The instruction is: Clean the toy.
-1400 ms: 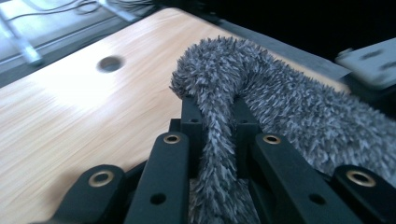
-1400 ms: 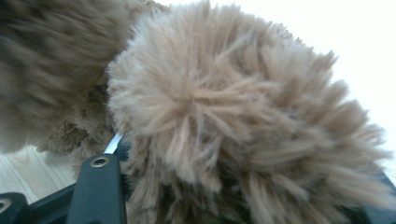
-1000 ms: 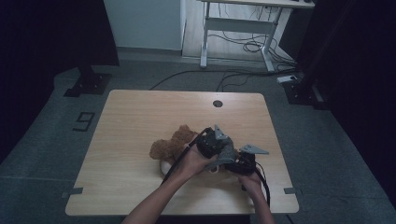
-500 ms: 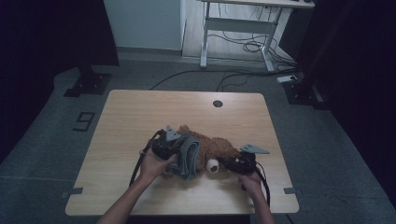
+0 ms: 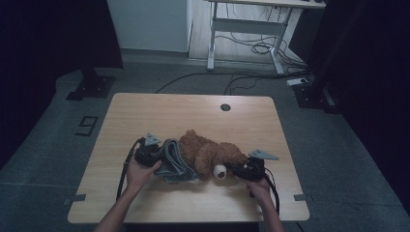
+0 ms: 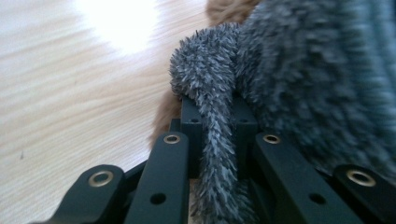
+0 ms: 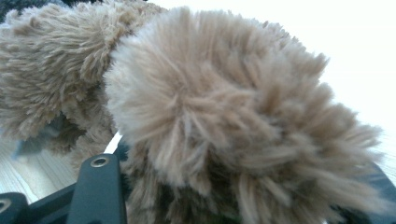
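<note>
A brown plush teddy bear (image 5: 210, 154) lies on the wooden table (image 5: 159, 116), a little right of centre. A grey fuzzy cloth (image 5: 175, 162) is bunched against the bear's left side. My left gripper (image 5: 157, 157) is shut on a strip of that cloth. In the left gripper view the grey cloth (image 6: 299, 70) runs between the closed jaws of the left gripper (image 6: 217, 112), with brown fur (image 6: 163, 121) behind. My right gripper (image 5: 232, 170) is at the bear's right end, shut on a pale-tipped limb. In the right gripper view the bear's limb (image 7: 224, 116) bulges over the right gripper (image 7: 233, 200).
A round cable hole (image 5: 225, 107) sits near the table's far edge. Beyond the table stand a white desk frame (image 5: 246, 29) and floor cables (image 5: 251, 48). A "9" mark (image 5: 87, 125) is on the floor to the left. Bare wood lies to the left and far side.
My left gripper has moved from beside the right gripper leftward across the bear, drawing the grey cloth with it to the bear's left side. The right gripper has stayed put.
</note>
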### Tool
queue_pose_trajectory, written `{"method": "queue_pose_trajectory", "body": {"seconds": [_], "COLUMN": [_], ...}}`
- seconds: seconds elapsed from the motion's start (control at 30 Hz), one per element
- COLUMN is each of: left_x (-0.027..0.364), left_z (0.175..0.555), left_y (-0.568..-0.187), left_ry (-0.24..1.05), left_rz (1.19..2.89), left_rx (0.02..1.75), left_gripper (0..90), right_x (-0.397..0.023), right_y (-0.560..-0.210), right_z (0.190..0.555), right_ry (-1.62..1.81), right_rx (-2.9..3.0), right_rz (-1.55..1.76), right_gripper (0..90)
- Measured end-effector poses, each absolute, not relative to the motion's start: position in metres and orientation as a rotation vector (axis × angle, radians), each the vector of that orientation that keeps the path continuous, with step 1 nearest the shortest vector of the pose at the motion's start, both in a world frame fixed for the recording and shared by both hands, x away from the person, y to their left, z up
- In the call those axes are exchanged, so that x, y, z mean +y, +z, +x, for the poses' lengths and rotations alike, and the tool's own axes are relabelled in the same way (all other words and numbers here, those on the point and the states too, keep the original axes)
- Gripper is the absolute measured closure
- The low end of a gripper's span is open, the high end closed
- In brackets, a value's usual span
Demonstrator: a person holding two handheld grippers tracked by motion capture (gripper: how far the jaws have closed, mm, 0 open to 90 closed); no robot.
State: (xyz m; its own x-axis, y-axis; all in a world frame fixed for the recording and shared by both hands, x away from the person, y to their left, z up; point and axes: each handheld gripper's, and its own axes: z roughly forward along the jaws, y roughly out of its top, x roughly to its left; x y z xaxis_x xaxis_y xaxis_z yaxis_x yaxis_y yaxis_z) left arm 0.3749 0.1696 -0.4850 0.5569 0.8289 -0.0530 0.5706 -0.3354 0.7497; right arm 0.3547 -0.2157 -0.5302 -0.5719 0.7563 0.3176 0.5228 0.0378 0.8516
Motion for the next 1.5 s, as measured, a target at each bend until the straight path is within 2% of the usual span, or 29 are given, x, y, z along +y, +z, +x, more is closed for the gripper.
{"method": "queue_pose_trajectory", "body": {"seconds": [0.33,0.47,0.67,0.7,0.77,1.0,1.27,1.5], "left_x": [0.191,0.2,0.183,0.18,0.179,0.178,0.182,0.201], "left_z": [0.378,0.378,0.393,0.4,0.405,0.421,0.441,0.428], "left_y": [-0.503,-0.516,-0.521,-0.525,-0.527,-0.522,-0.509,-0.497], "left_ry": [0.467,0.396,0.337,0.281,0.256,0.235,0.28,0.237], "left_rz": [2.061,2.045,2.037,1.999,1.963,1.925,1.906,1.873], "left_rx": [1.213,1.253,1.266,1.286,1.303,1.3,1.316,1.274], "left_gripper": [80.1,80.1,80.5,80.8,81.2,81.4,81.4,80.5], "right_x": [-0.217,-0.217,-0.207,-0.206,-0.208,-0.203,-0.194,-0.208], "right_y": [-0.531,-0.531,-0.526,-0.526,-0.526,-0.519,-0.508,-0.523], "right_z": [0.355,0.355,0.354,0.355,0.355,0.363,0.392,0.397], "right_ry": [1.561,1.559,1.513,1.525,1.556,1.552,1.529,1.496], "right_rx": [2.087,2.084,2.067,2.065,2.058,1.986,1.898,1.977], "right_rz": [1.328,1.331,1.324,1.308,1.283,1.204,1.088,1.093], "right_gripper": [38.1,38.4,46.0,47.7,49.4,53.3,51.6,45.4]}}
